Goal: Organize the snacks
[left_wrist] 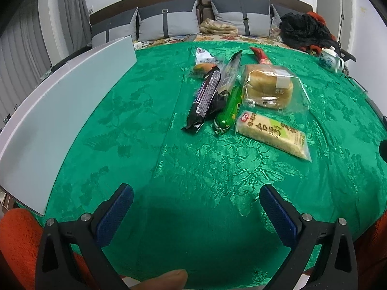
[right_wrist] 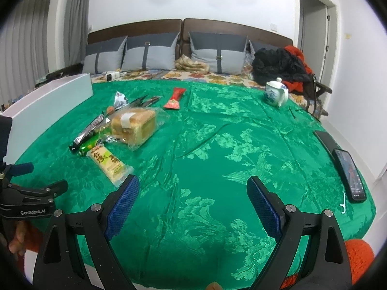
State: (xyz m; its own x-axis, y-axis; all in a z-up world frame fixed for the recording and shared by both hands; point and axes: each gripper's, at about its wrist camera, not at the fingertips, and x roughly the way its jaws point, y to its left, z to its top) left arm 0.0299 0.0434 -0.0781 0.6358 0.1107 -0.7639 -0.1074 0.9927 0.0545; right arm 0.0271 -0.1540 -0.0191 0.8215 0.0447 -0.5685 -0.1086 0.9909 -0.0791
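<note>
Several snacks lie in a cluster on the green cloth [left_wrist: 183, 174]: a bagged bread loaf [left_wrist: 267, 85] [right_wrist: 134, 125], a pale yellow cake pack [left_wrist: 273, 133] [right_wrist: 110, 165], a green tube [left_wrist: 228, 110] [right_wrist: 89, 143], a black cookie pack [left_wrist: 205, 95] [right_wrist: 88, 130], a dark slim packet [left_wrist: 229, 72], a red packet [left_wrist: 260, 54] [right_wrist: 175, 97] and a white wrapper [left_wrist: 203, 55] [right_wrist: 121, 100]. My left gripper [left_wrist: 196, 194] is open over bare cloth, well short of the snacks. My right gripper [right_wrist: 192, 187] is open, right of the cake pack. The left gripper [right_wrist: 46, 181] also shows in the right view.
A long white box [left_wrist: 60, 113] [right_wrist: 48, 99] stands along the left edge. A blue-and-white teapot [left_wrist: 331, 59] [right_wrist: 275, 93] sits at the far right, and a phone [right_wrist: 350, 175] at the right edge. Pillows [right_wrist: 150, 53] and dark clothes [right_wrist: 278, 67] lie behind.
</note>
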